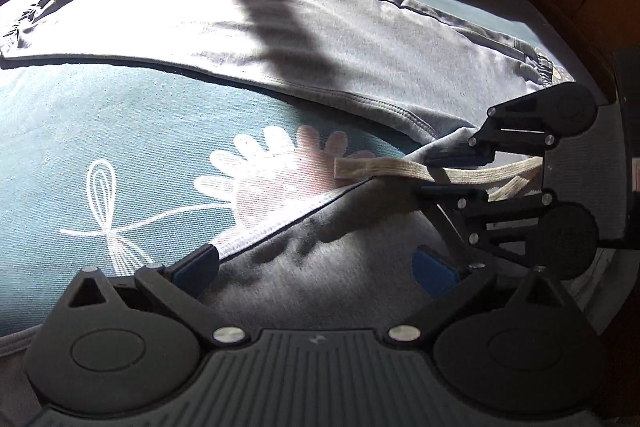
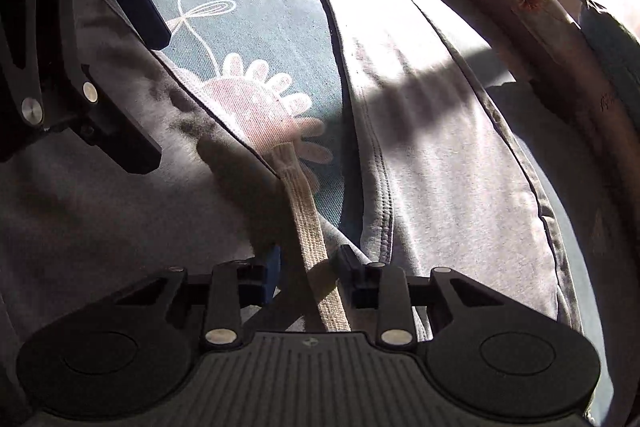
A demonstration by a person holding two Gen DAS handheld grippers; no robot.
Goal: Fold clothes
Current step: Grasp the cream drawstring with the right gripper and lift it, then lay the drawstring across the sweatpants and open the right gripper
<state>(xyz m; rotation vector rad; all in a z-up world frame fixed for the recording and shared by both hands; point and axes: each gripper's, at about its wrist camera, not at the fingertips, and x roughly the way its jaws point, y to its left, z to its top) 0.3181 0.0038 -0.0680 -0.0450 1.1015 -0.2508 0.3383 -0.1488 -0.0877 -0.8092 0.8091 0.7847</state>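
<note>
Across the teal bedspread [image 1: 80, 131] grey sweatpants [image 1: 360, 39] lie spread, one leg stretched flat, folding barely begun. Left gripper [image 1: 316, 263] fingers stand spread over the waistband; right gripper [image 2: 308, 267] fingers pinch waist fabric beside the drawstring [image 2: 308, 219].

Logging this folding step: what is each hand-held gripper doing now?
Left hand-held gripper: open, holding nothing.
Right hand-held gripper: narrowed around the drawstring; grip unclear.
</note>
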